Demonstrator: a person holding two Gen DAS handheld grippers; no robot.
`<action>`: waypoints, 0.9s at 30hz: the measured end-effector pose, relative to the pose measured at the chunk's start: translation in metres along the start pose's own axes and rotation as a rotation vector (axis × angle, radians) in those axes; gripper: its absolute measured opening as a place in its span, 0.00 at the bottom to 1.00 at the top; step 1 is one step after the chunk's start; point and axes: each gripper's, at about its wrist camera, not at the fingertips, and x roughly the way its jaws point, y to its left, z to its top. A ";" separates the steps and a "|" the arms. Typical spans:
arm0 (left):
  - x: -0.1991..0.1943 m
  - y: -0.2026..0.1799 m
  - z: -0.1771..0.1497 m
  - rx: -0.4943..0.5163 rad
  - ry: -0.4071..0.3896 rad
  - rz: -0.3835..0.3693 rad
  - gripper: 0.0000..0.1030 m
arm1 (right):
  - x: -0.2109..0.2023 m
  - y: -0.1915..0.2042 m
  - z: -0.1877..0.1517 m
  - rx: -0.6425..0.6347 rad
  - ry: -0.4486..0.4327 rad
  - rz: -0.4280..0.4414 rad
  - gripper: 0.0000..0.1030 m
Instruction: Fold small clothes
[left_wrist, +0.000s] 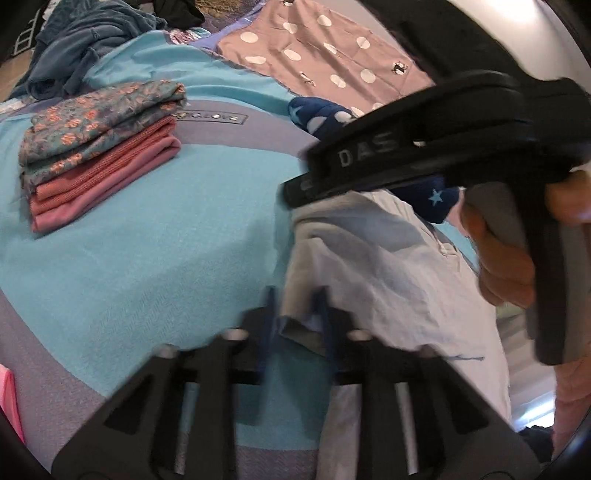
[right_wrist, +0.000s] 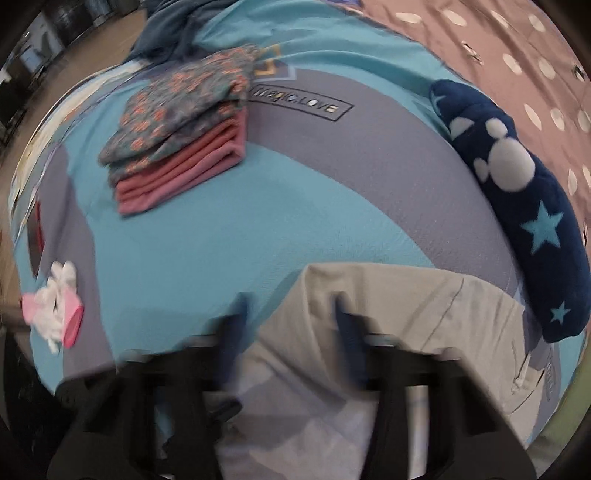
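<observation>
Here: left tool (left_wrist: 297, 314) pinching pale garment (left_wrist: 388, 258) | right tool (right_wrist: 291, 325) spread

A broad bare stretch of the bed (right_wrist: 229, 229) lies between the folded stack (right_wrist: 177, 147) and the pale garment (right_wrist: 388, 314). The navy starred cushion (right_wrist: 524, 221) walls the right edge; a pink-and-white bundle (right_wrist: 55, 302) sits at the left.
</observation>
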 end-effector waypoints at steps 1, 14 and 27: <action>-0.001 0.000 -0.001 0.000 -0.002 0.010 0.08 | -0.001 -0.002 0.002 0.021 -0.019 -0.001 0.01; -0.015 -0.005 -0.013 0.043 0.011 0.130 0.04 | -0.002 -0.084 0.013 0.336 -0.291 -0.061 0.04; -0.013 0.006 -0.006 -0.030 -0.037 0.049 0.38 | -0.002 -0.022 0.031 -0.049 -0.031 -0.062 0.58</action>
